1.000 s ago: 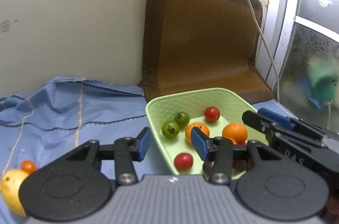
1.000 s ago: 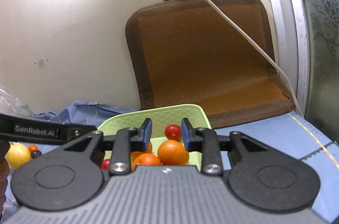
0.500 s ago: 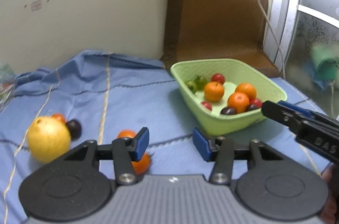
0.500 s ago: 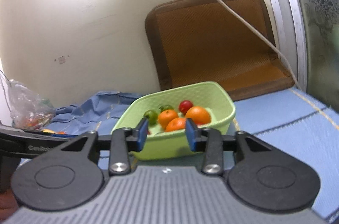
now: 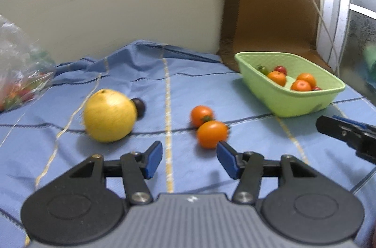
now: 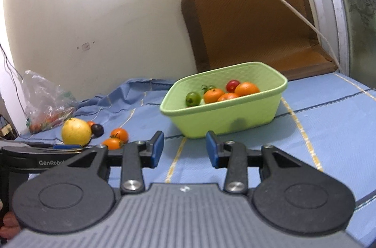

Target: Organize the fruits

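**Loose fruit near the left gripper, basket farther back**

On the blue cloth (image 5: pixel 202 88), toward its left side, the loose fruit lies well apart from the green basket (image 5: pixel 293 104): a large, matte yellow round fruit (image 5: pixel 110 115) with a small dark plum (image 5: pixel 139 104) touching its far side, and two glossy orange tomatoes (image 5: pixel 206 127) touching each other. A second ago the left wrist view was filled by the basket; now the basket sits back toward the far right corner of the cloth, and the loose fruit is just ahead of the left gripper (image 5: pixel 189 160). Its jaws have just been opening, with nothing between the blue pads; the nearer tomato sits just beyond the right pad. The right gripper (image 6: pixel 184 149) has drawn back from the basket too, so the basket's whole near wall now shows; it has widened as well and stands released, gripping nothing.

The basket is smooth plastic, rectangular with rounded corners and a dimpled inner wall, holding oranges (image 6: pixel 222 94), a red tomato (image 6: pixel 232 84) and green ones. The cloth is thin, creased, with yellow and dark stripes. A crinkled clear bag (image 6: pixel 47 100) lies at its far left edge, and a brown woven mat (image 6: pixel 253 22) leans on the wall.
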The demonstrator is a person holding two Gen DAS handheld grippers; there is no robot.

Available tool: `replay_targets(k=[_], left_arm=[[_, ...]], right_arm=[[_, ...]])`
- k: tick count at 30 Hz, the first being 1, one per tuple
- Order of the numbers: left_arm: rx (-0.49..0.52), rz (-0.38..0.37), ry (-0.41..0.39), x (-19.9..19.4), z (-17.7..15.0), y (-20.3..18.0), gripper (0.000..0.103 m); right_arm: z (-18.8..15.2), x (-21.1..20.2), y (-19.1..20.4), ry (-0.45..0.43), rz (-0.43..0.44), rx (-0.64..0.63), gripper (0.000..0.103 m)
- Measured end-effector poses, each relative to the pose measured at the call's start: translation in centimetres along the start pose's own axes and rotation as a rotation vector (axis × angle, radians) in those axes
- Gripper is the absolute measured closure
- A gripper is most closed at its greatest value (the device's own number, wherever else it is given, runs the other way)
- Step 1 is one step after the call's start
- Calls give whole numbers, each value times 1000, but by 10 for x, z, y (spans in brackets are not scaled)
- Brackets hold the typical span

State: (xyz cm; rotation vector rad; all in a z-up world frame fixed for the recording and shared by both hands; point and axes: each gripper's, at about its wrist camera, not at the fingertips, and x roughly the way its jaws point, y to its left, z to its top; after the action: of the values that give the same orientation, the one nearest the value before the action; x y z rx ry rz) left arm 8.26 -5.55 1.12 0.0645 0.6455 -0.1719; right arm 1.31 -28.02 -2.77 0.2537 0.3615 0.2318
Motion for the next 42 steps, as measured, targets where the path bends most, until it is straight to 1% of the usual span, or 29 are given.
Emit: replay_targets(k=[7, 9, 12, 15, 19, 20, 21, 22, 25, 28, 34, 36, 37, 42], left_arm=[[-23, 39, 2, -3, -16, 15, 49], [-37, 29, 2, -4, -18, 18, 49], [-31, 33, -28, -9, -20, 17, 48], [7, 37, -61, -14, -22, 10, 48], [91, 49, -115, -21, -26, -5, 45], [110, 53, -127, -23, -27, -8, 45], [129, 55, -137, -24, -27, -10, 45], [146, 57, -145, -25, -28, -13, 45], [178, 57, -154, -25, -29, -17, 45], [172, 56, -146, -24, -28, -18, 44], [121, 43, -120, -21, -27, -11, 44], [110, 41, -114, -21, -27, -9, 44], [105, 40, -113, -21, -27, -9, 43], [97, 39, -112, -22, -28, -8, 42]], right_arm=[[-8, -4, 15, 4, 3, -24, 60], [-9, -7, 13, -5, 3, -10, 59], [-9, -11, 8, -24, -3, 26, 57], [-11, -15, 4, -39, -5, 49, 56], [-12, -18, 3, -60, -6, 63, 54], [-12, -19, 2, -63, -7, 67, 53], [-12, -19, 2, -67, -7, 73, 48], [-12, -20, 1, -72, -7, 78, 46], [-12, -21, 0, -76, -4, 84, 46], [-12, -21, -1, -72, -1, 86, 46], [-13, -22, -2, -71, -1, 94, 45], [-13, -22, -2, -72, -3, 95, 43], [-12, -22, -2, -72, -3, 95, 39], [-13, -23, -2, -78, -9, 98, 39]])
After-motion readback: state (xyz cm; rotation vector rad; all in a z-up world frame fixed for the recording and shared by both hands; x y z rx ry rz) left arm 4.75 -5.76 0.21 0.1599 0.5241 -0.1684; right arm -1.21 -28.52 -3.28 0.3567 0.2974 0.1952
